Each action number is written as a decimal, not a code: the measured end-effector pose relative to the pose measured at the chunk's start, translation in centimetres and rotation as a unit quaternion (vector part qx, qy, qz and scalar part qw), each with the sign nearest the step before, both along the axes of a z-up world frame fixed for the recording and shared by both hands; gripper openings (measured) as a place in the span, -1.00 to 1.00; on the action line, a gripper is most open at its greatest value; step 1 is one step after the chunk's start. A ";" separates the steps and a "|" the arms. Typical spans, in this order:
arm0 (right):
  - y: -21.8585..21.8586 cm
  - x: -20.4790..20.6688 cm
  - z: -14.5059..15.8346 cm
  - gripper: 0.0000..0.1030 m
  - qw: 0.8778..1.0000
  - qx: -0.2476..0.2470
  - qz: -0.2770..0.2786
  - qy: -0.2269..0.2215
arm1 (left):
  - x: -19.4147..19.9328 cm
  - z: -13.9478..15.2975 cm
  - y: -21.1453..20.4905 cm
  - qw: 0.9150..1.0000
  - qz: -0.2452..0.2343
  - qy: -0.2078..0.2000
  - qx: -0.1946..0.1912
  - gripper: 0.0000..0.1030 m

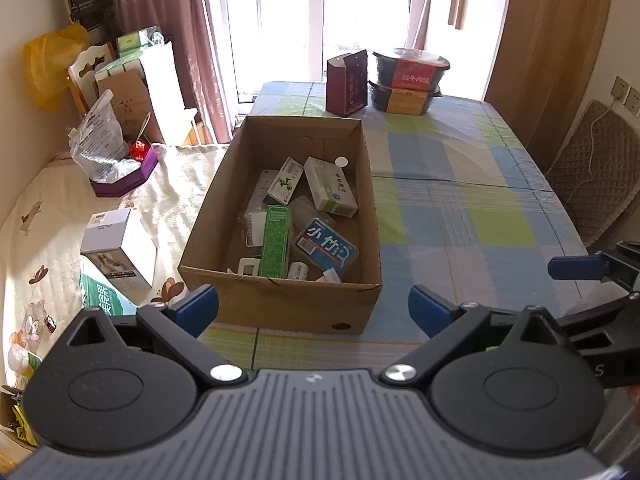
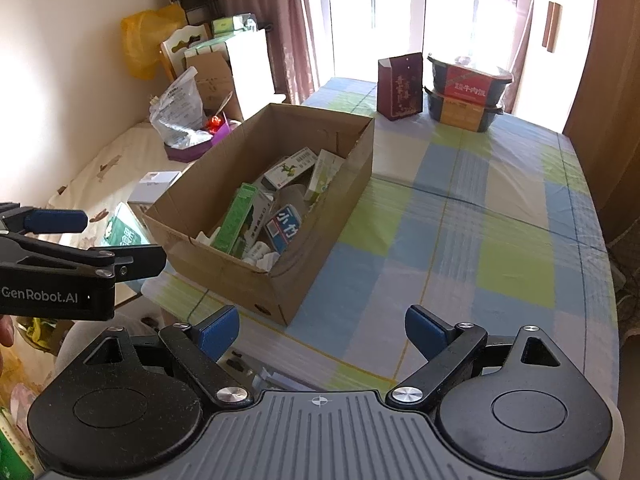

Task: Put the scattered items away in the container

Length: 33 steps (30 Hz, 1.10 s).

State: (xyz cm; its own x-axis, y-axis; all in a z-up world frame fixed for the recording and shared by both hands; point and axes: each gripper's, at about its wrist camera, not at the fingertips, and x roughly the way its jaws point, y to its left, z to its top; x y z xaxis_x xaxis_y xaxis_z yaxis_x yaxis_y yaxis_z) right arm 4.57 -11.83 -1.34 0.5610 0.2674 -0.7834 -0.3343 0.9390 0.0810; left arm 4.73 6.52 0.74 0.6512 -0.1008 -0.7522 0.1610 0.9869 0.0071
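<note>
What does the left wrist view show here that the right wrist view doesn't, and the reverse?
Only the left wrist view: the white round cap in the cardboard box, and the wall sockets.

Only the right wrist view: the left gripper's "GenRobot.AI" lettering and the box's outer right wall.

Both share: the box with the green carton and blue pack, the checked tablecloth, and both grippers open and empty.

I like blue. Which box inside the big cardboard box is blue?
The flat blue box with big white characters, near the cardboard box's front; the others are white or green.

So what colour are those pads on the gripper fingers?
Blue pads on black arms, clearest in the left wrist view.
</note>
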 end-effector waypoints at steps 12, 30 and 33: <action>-0.4 -1.0 0.1 0.85 1.000 -0.006 0.000 -0.003 | -0.8 0.1 -0.9 1.000 -0.009 -0.004 -0.001 0.94; -1.7 -1.8 0.2 0.85 1.000 -0.006 -0.017 -0.006 | -1.4 -0.5 -2.2 1.000 -0.012 -0.006 0.012 0.94; -2.0 -1.8 0.3 0.85 1.000 -0.002 -0.020 -0.006 | -1.5 -0.5 -2.3 1.000 -0.011 -0.006 0.015 0.94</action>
